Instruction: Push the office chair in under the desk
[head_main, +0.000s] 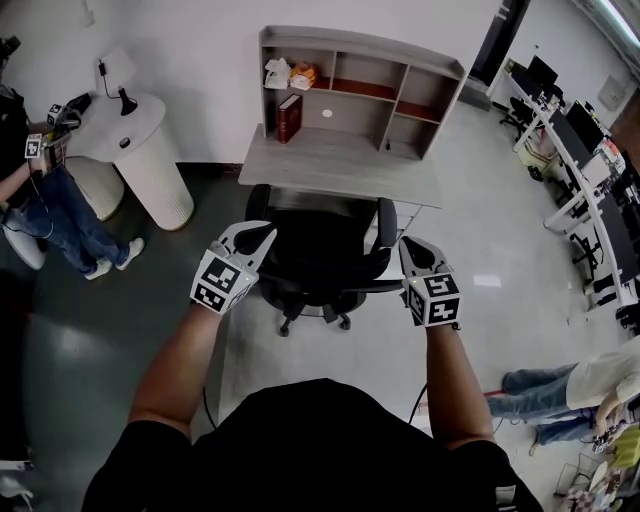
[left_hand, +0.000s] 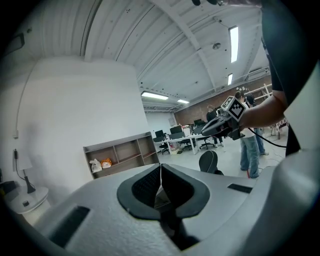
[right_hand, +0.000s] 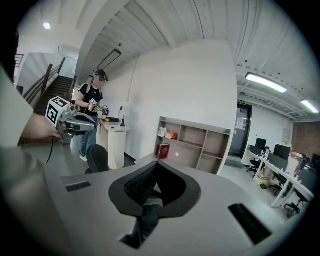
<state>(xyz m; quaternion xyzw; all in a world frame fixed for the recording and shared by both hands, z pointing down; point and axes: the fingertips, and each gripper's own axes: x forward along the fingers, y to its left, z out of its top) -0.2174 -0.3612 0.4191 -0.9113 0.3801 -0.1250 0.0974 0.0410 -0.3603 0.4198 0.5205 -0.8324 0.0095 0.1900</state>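
Head view, looking steeply down. The black office chair (head_main: 318, 250) stands on the grey floor (head_main: 120, 300), directly before the counter (head_main: 340, 165). Its backrest is toward the person, and its front meets the counter's near edge. Whether the seat lies beneath the top cannot be told.

The left claw (head_main: 256, 238) and the right claw (head_main: 409, 245) flank the backrest, one at each upper corner, both pointing toward the counter. In its own view the left claw (left_hand: 160, 172) is clenched, pads pressed together with nothing between them. The right claw (right_hand: 156, 176) is likewise clenched and empty. In each gripper view the backrest (left_hand: 208, 161) lies off to one side, clear of the tips.

A shelf unit (head_main: 420, 70) rests on the back of the counter and holds a red book (head_main: 289, 117) and small packets (head_main: 290, 74). A white round pedestal (head_main: 150, 170) carrying a lamp (head_main: 118, 75) stands left of the counter. One person (head_main: 45, 195) stands beside it at the frame's left edge. Rows of office desks (head_main: 590, 180) fill the right background.
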